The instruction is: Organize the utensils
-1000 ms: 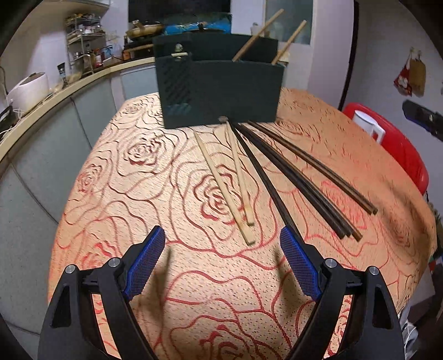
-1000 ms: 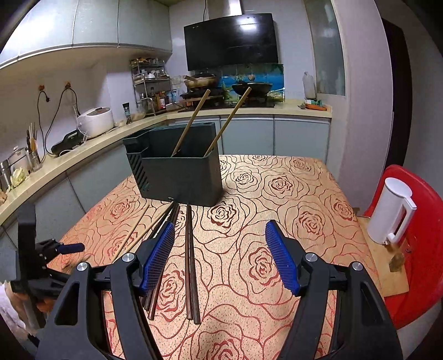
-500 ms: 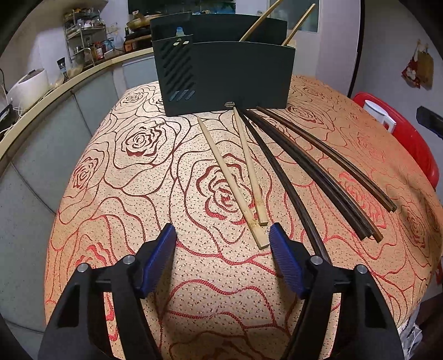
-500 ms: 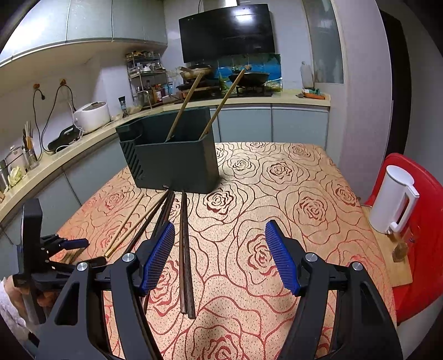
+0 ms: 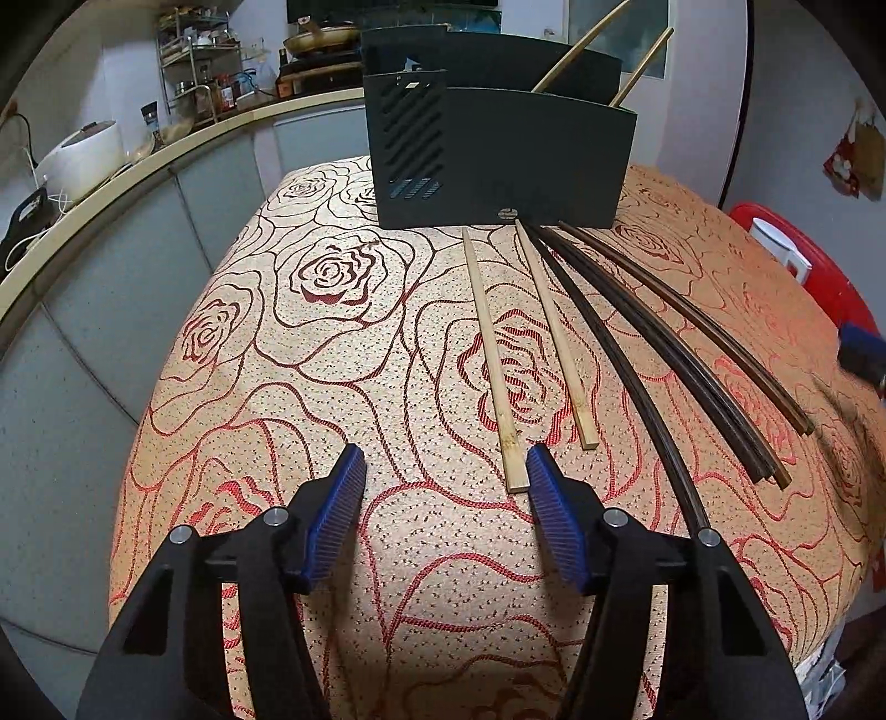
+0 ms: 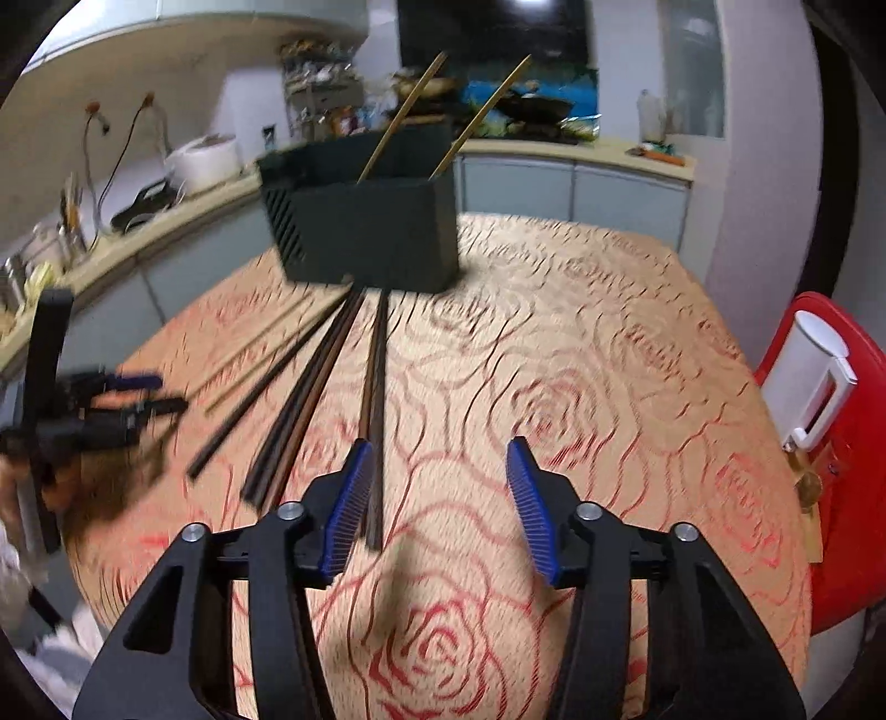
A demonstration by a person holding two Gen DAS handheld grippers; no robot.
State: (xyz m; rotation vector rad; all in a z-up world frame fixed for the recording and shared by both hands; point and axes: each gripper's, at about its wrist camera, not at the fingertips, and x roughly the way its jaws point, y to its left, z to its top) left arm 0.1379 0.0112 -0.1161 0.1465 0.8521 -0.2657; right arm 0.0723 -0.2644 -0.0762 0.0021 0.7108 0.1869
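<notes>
Both tongs released: left tongs [image 5: 446, 471] should shift right to straddle bamboo chopstick [image 5: 493, 360]; right tongs [image 6: 434, 471] beside dark pair [image 6: 375, 410].

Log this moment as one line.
left claw open near bamboo chopsticks | right claw open by dark chopsticks | holder has two

A table is covered by an orange cloth [image 5: 343, 354] woven with red roses. Behind it, a pale counter [image 5: 138, 166] runs along grey cabinets [image 5: 83, 310]. A white rice cooker [image 5: 83, 158] is set on the counter, beside a wire rack [image 5: 194, 83] crowded with bottles. At the far right, a white kettle [image 6: 808, 382] is seen standing on a red stool [image 6: 853, 443]. A black hood [image 6: 493, 33] is mounted on the back wall.
</notes>
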